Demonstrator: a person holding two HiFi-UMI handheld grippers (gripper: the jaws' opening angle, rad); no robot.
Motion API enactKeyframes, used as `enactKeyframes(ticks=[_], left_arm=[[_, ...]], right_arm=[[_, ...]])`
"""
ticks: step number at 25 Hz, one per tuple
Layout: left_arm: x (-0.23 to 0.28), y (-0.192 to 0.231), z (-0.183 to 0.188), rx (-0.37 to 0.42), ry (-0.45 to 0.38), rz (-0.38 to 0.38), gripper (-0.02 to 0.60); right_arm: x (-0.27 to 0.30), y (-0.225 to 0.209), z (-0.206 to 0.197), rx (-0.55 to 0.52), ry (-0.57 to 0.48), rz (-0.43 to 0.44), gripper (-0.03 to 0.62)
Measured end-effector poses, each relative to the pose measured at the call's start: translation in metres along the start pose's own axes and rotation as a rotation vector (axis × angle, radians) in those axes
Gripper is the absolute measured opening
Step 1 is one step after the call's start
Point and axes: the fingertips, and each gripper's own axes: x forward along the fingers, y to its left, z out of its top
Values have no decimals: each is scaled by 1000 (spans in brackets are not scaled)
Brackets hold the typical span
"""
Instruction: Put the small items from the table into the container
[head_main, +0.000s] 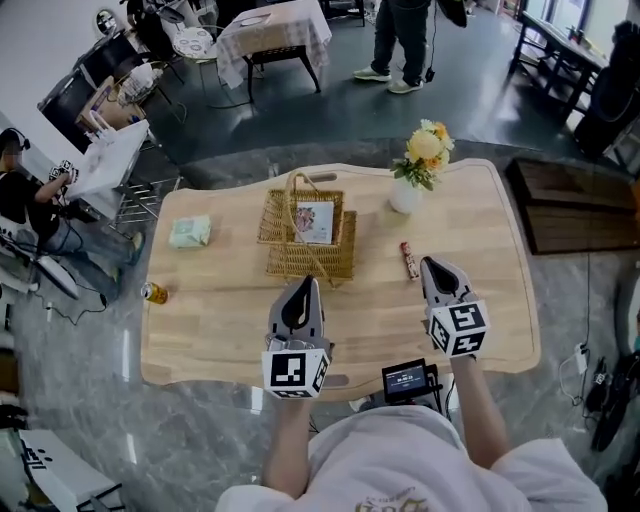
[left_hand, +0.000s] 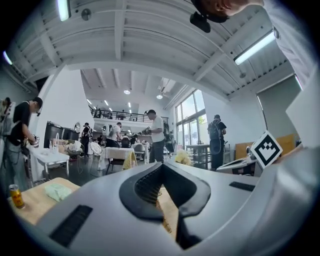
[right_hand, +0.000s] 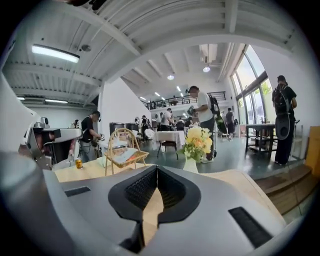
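Note:
A wicker basket (head_main: 308, 238) with a tall handle stands mid-table and holds a printed packet (head_main: 314, 221). Loose on the wooden table (head_main: 230, 320) lie a pale green packet (head_main: 190, 232) at the left, a small can (head_main: 154, 292) near the left edge, and a red snack bar (head_main: 409, 260). My left gripper (head_main: 304, 285) hovers just in front of the basket, shut and empty. My right gripper (head_main: 433, 266), also shut with nothing in it, sits just right of the snack bar. The basket (right_hand: 122, 150) shows in the right gripper view, left of the closed tips (right_hand: 157, 168).
A white vase of yellow flowers (head_main: 420, 165) stands behind the snack bar. A small screen device (head_main: 408, 380) is clipped at the table's near edge. Several people and other tables (head_main: 272, 30) fill the room beyond. The can (left_hand: 16, 196) and green packet (left_hand: 57, 191) lie far left.

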Motion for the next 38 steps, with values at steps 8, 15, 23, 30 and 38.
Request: enactKeyframes(ticks=[8, 15, 23, 30, 38], left_arm=[[40, -19, -58, 8, 132, 7, -6], [71, -30, -103, 24, 214, 15, -6], [76, -44, -162, 6, 339, 10, -6], [81, -49, -192, -18, 406, 9, -6], [80, -52, -209, -45, 454, 22, -6]], right_arm=[[30, -22, -50, 1, 93, 57, 18], [59, -47, -98, 43, 185, 84, 18], [74, -64, -166, 74, 357, 75, 18], [89, -59, -197, 103, 450, 103, 23], [104, -60, -230, 113, 550, 106, 160]])
